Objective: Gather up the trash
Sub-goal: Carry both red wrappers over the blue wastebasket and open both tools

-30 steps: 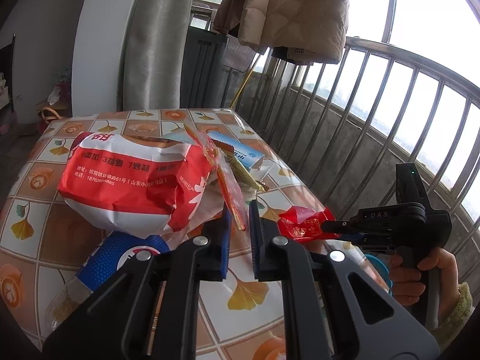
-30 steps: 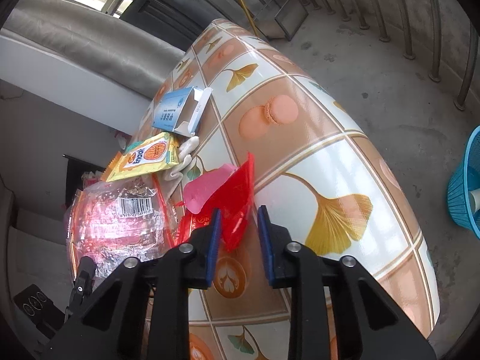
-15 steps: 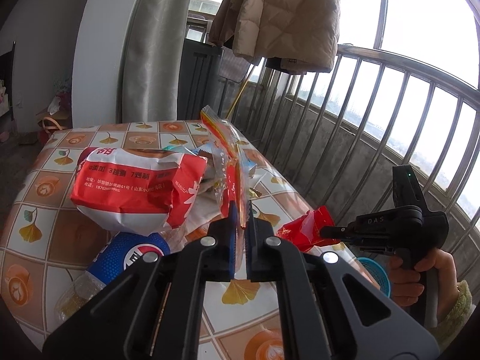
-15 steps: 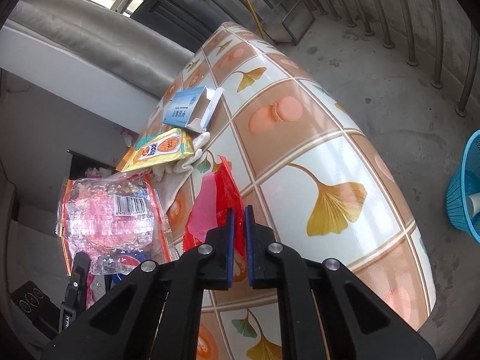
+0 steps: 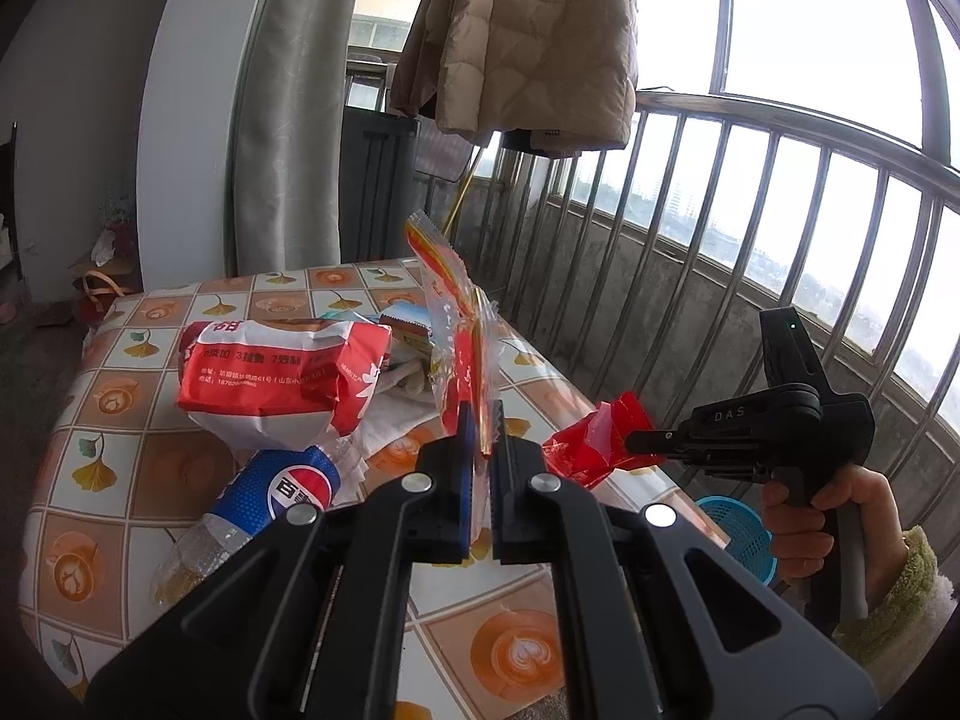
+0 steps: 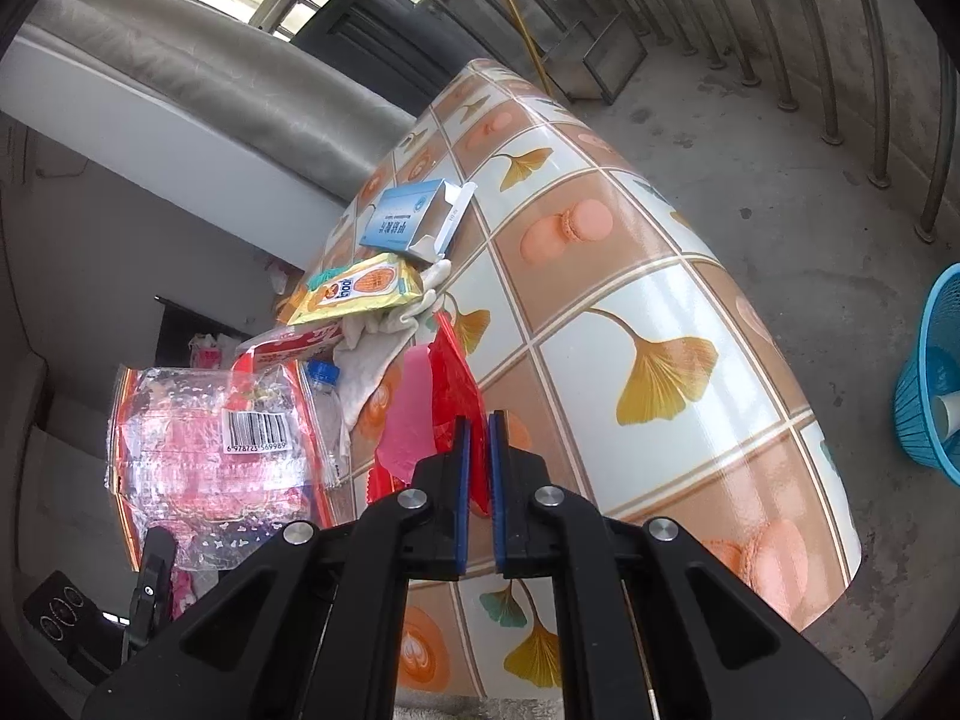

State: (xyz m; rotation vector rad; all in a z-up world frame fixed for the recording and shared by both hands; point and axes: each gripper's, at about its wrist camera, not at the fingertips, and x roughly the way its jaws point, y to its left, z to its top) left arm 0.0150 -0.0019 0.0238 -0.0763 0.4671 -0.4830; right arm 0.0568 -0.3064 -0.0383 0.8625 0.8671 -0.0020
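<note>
My left gripper (image 5: pixel 481 420) is shut on a clear plastic wrapper with red print (image 5: pixel 456 324) and holds it upright above the table. That wrapper also shows in the right wrist view (image 6: pixel 210 438). My right gripper (image 6: pixel 478 426) is shut on a crumpled red wrapper (image 6: pixel 447 396), lifted off the tablecloth; it also shows in the left wrist view (image 5: pixel 594 438). Left on the table (image 6: pixel 660 276) are a red and white bag (image 5: pixel 282 372), a Pepsi bottle (image 5: pixel 270 498), a yellow packet (image 6: pixel 360 288), a blue carton (image 6: pixel 414 222) and a white cloth (image 6: pixel 384 342).
A blue mesh basket (image 6: pixel 930 378) stands on the concrete floor right of the table; it shows past the table edge in the left wrist view (image 5: pixel 738 528). A metal balcony railing (image 5: pixel 750 228) runs along the right. A coat (image 5: pixel 528 30) hangs above the far end.
Both grippers closed on their wrappers and lifted them off the table. The clear wrapper now stands upright in my left gripper; the red wrapper hangs clear in my right.
</note>
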